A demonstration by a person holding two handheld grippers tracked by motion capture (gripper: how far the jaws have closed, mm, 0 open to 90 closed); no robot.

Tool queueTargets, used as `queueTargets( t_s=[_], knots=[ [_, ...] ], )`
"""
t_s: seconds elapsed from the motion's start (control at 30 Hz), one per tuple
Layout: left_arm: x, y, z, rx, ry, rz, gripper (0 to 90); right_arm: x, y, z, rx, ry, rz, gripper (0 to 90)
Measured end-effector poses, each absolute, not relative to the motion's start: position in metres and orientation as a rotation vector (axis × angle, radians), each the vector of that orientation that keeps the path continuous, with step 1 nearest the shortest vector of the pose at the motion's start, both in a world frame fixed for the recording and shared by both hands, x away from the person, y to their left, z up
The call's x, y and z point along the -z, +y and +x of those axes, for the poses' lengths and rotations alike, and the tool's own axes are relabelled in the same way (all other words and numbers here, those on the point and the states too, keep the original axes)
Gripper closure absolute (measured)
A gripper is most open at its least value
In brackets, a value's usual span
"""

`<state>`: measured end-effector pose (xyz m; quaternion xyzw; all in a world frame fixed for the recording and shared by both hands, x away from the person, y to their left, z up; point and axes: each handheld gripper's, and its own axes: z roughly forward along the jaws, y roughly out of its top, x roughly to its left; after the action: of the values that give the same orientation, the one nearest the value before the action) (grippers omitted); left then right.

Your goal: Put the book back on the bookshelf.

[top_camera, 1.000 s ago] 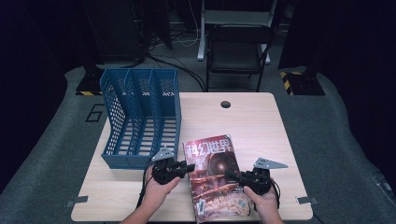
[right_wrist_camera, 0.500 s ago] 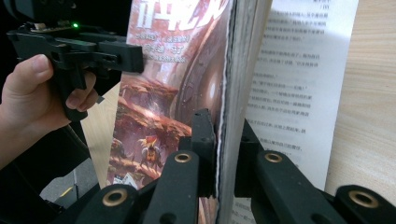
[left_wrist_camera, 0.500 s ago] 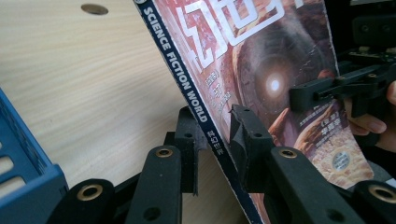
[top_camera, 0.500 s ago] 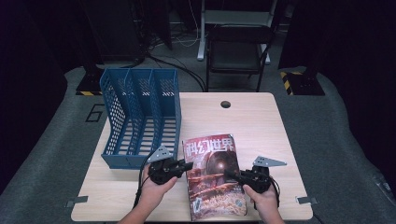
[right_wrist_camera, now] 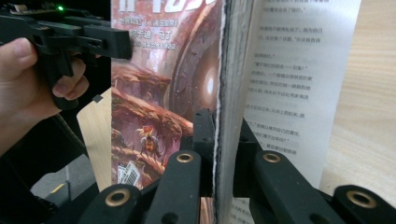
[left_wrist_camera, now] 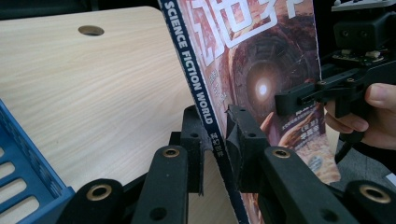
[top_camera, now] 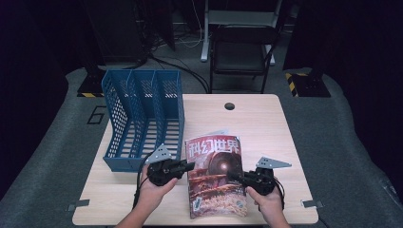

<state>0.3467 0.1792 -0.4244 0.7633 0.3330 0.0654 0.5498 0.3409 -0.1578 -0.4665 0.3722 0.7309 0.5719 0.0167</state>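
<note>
Above the tabletop (top_camera: 256,118), magazine (top_camera: 216,175) clamped between both grippers. Left gripper (top_camera: 190,166) closing on spine edge; right gripper (top_camera: 233,175) pinching opposite page edge.

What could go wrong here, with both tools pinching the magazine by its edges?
The red-covered science fiction magazine is floppy. The right tool grips the loose page edge, where one page already fans away, so pages might tear or slip. The left tool pinches only the thin spine, so the magazine could sag or twist out.
</note>
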Motion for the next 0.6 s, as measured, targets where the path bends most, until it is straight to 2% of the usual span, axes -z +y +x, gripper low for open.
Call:
queueTargets(
  t_s=[0.23,0.6],
  knots=[
    [0.413,0.182,0.343,-0.151,0.743,1.81,80.0,0.459,-0.158,0.34,-1.728,2.265,1.126,85.0],
    [0.397,0.188,0.332,-0.252,0.679,1.834,83.0,0.446,-0.148,0.337,-1.639,2.221,1.024,85.1]
  ],
)
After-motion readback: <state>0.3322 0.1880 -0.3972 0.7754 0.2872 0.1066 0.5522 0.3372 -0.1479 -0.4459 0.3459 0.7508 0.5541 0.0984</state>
